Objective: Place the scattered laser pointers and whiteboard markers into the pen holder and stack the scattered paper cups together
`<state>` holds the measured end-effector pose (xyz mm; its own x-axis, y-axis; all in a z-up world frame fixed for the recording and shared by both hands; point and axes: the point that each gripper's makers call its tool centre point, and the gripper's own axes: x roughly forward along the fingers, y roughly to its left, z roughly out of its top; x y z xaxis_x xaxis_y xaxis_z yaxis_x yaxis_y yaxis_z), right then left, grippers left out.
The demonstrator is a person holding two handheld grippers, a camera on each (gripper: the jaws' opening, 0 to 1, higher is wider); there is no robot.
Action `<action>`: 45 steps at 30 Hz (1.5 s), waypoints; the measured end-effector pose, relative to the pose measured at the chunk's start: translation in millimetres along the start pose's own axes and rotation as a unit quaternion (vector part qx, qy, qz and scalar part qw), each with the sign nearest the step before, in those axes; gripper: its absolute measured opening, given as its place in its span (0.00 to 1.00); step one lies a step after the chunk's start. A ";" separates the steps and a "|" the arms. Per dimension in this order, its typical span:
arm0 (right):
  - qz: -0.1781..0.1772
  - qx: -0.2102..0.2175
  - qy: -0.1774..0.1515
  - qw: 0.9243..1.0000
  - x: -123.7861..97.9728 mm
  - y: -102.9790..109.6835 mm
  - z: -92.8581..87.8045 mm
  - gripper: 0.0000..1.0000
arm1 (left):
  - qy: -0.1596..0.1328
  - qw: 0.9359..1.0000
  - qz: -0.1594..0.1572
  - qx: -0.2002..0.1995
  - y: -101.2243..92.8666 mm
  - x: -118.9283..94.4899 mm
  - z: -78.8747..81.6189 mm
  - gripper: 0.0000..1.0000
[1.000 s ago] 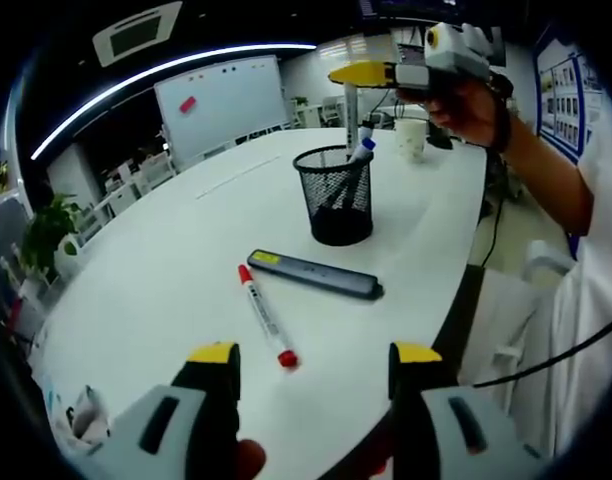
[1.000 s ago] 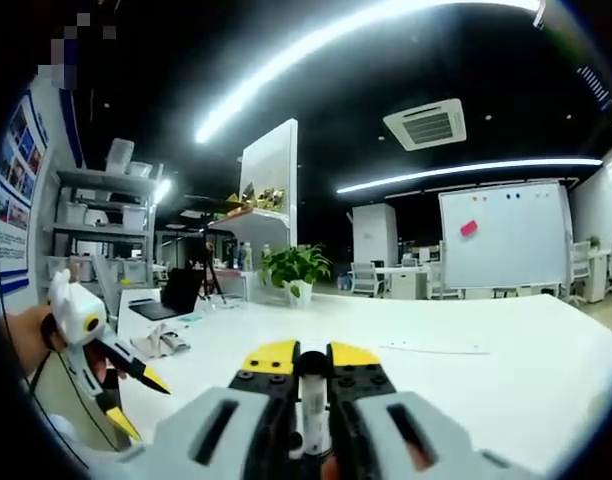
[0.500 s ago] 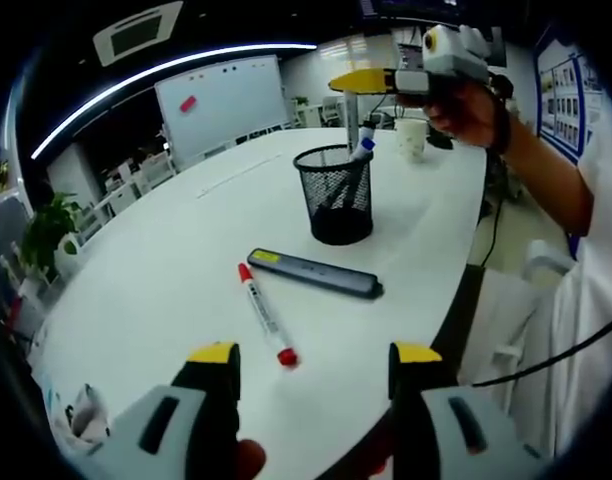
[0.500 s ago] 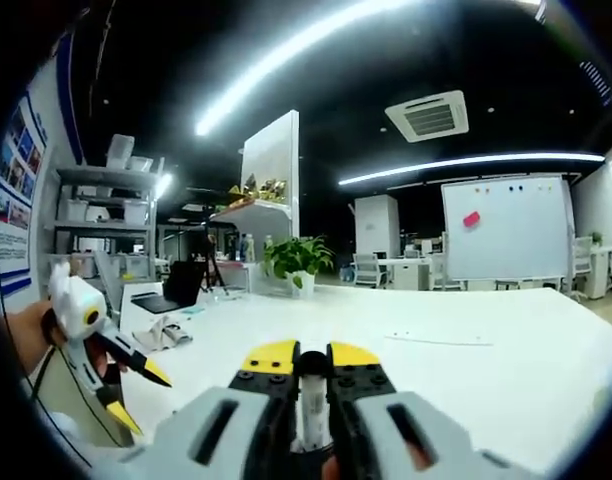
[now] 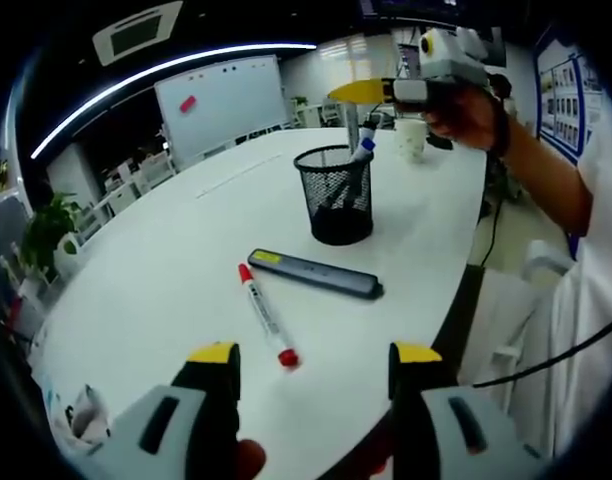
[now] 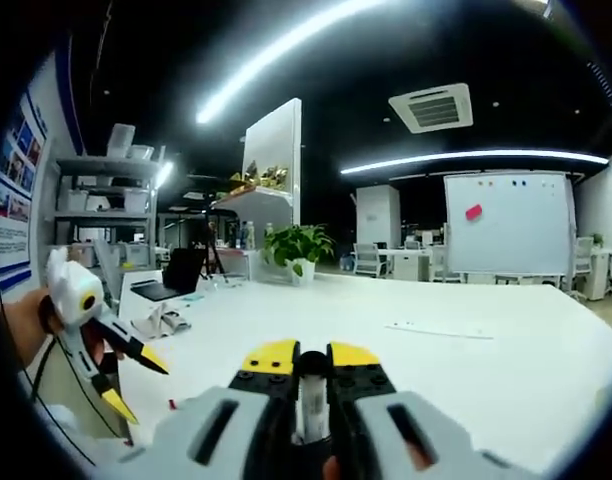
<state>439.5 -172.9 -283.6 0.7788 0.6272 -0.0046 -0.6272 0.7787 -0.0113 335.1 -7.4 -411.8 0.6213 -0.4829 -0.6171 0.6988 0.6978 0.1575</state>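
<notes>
A: The right tongs (image 5: 358, 92), upper right of the left gripper view, hang over the black mesh pen holder (image 5: 334, 195); in the right gripper view the jaws are pinched tight on a slim white marker (image 6: 308, 420), so I judge it is held above the holder to be dropped in, tip down.

B: And the left tongs (image 5: 311, 375)?

A: Wide apart at the bottom of the frame, gripping nothing; they point at the things lying on the white surface (image 5: 166, 260), I'd guess ready for the next pick.

B: Count them.

A: One red-capped whiteboard marker (image 5: 265, 316) at lower centre; one dark laser pointer (image 5: 314, 274) just above it, between marker and holder; one paper cup (image 5: 411, 138) beyond the holder, upper right; one blue-capped marker (image 5: 362, 150) near the holder's rim, though I cannot tell whether it is free of the right tongs.
</notes>
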 end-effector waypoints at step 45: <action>-0.011 0.007 0.057 0.998 3.3 -8.3 -30.0 0.11 | 0.005 1.000 -0.003 -0.001 -1.7 4.3 -2.3 0.60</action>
<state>447.3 -177.7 -313.5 0.7871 0.6054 -0.1179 -0.6095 0.7928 0.0017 335.8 -9.4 -416.5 0.6133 -0.4825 -0.6254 0.7022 0.6956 0.1519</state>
